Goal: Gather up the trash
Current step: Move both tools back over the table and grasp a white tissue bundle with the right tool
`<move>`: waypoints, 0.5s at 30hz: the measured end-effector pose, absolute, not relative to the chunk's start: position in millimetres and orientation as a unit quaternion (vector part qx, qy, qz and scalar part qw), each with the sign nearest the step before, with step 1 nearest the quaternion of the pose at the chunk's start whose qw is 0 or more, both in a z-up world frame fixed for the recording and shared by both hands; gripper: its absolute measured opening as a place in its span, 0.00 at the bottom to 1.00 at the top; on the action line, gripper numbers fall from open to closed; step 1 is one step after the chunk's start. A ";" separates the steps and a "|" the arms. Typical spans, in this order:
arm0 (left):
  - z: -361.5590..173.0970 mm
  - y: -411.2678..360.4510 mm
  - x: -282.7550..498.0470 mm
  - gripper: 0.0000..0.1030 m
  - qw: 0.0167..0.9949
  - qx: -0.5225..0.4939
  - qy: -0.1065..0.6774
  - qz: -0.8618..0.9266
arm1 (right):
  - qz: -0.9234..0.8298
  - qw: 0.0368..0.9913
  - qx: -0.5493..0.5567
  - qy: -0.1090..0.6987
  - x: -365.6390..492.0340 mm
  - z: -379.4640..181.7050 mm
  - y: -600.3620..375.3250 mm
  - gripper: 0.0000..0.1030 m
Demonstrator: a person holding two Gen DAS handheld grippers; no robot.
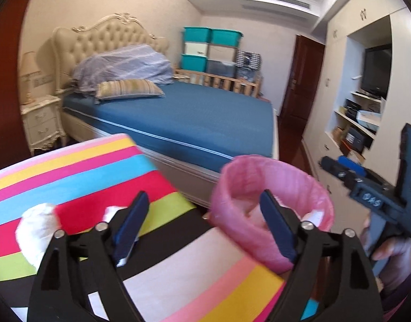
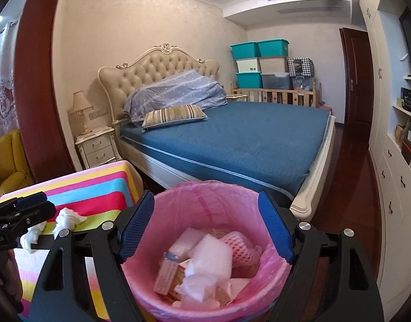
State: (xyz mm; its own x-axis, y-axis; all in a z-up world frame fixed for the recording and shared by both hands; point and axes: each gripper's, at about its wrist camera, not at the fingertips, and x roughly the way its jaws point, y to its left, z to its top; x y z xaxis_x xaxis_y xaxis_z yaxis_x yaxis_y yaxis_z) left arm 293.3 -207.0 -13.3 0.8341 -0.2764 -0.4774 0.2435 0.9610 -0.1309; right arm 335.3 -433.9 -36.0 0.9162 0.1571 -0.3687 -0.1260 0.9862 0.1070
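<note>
The right gripper (image 2: 205, 228), jaws spread and empty, hangs over the upright pink-lined bin (image 2: 205, 303), whose near rim is cut off. The left gripper (image 1: 205, 230), likewise spread, partly hides crumpled tissues (image 1: 37, 232) on the striped cloth (image 1: 79, 174).

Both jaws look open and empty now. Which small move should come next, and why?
Probably the left gripper should go to the nearest crumpled tissue on the striped cloth and close on it. Two tissues still lie there, while the pink-lined bin already holds the other trash.

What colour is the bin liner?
Pink, translucent plastic bin liner; clearest in the right wrist view.
</note>
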 end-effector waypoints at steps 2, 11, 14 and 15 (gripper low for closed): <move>-14.5 -190.4 282.1 0.91 0.962 -0.020 0.248 -0.109 | 0.081 0.978 0.033 0.191 330.7 -32.8 -424.2 0.73; -12.7 -106.6 232.0 0.95 0.975 0.043 0.216 0.023 | 0.130 0.970 0.030 0.202 317.9 -36.3 -352.5 0.77; -15.9 -79.2 215.8 0.95 0.975 0.043 0.215 0.047 | 0.147 0.965 0.030 0.214 317.1 -45.2 -323.0 0.77; -16.6 -72.1 214.1 0.95 0.973 0.044 0.218 0.053 | 0.153 0.963 0.027 0.221 317.2 -49.3 -311.2 0.77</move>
State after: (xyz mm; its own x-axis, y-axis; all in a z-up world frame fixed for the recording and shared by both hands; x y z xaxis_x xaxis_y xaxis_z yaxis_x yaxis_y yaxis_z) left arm 214.1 -72.1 -16.6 0.8992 0.1225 -0.4200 -0.0844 0.9905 0.1083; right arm 317.2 -311.2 -49.3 0.8553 0.3066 -0.4176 -0.2823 0.9517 0.1206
